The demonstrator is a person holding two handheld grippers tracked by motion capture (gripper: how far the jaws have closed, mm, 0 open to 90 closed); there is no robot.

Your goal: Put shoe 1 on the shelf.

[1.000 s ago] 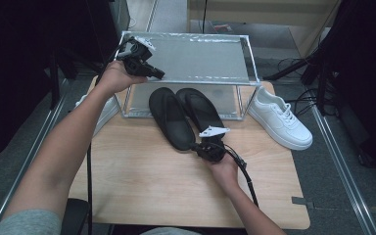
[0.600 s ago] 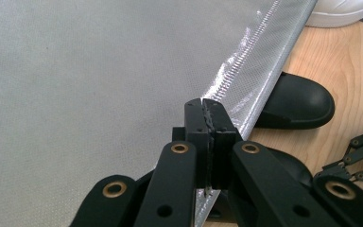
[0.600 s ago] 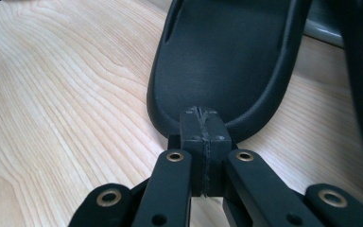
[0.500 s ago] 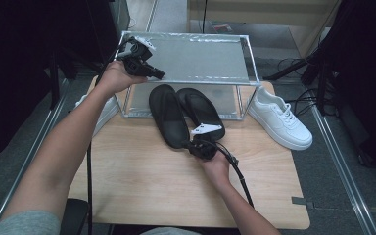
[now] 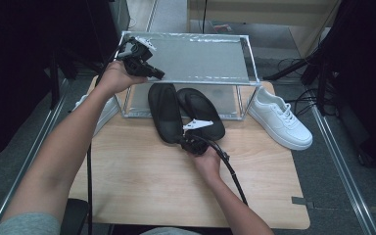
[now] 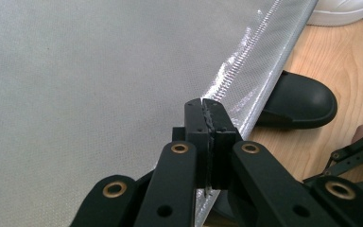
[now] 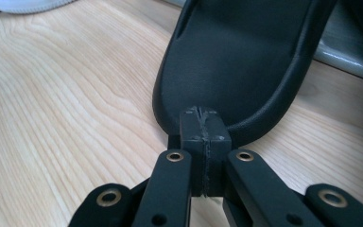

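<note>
- White sneaker (image 5: pixel 279 116) right of rack (image 5: pixel 196 61), another sneaker (image 5: pixel 105 110) left, partly behind the left arm.
- Two black slippers (image 5: pixel 183 110) on table (image 5: pixel 142 181), toes under rack.
- Right gripper (image 5: pixel 185 141) jaws closed, empty, at left slipper's (image 7: pixel 246 61) heel, touching it.
- Left gripper (image 5: pixel 157 74) closed, empty, over rack's front-left edge, arm stretched forward.

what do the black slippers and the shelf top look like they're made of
The black slippers look like matte moulded foam or rubber: smooth, seamless, dull sheen. The shelf top seems a grey woven fabric or mesh sheet, with a fine weave grain and a shiny silvery edge; the exact material is uncertain.
</note>
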